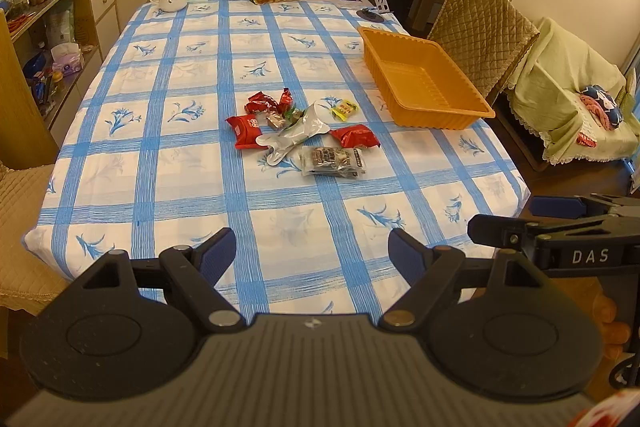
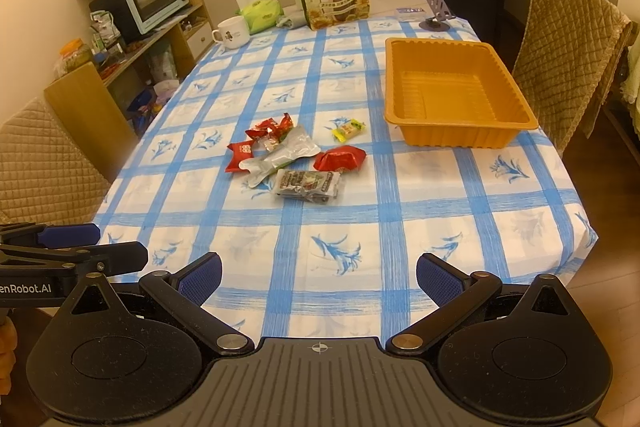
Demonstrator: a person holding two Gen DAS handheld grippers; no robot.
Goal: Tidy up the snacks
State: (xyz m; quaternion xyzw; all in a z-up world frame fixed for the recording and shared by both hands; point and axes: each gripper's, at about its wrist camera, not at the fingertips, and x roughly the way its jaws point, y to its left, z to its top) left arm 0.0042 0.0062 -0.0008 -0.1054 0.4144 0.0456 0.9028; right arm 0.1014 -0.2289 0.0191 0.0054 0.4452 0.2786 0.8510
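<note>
Jaws spread and empty on both the left gripper (image 1: 312, 253) and right gripper (image 2: 319, 277), at the worktop's (image 2: 480, 211) near edge. Nothing sorted yet — the snack packets (image 2: 294, 157) lie mid-cloth, the orange tray (image 2: 460, 137) beside them bare.

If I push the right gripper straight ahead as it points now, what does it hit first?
Probably the clear dark-printed packet at the near edge of the snack pile; only bare tablecloth lies before it. The open right gripper holds nothing. Depth is uncertain through the fisheye.
</note>
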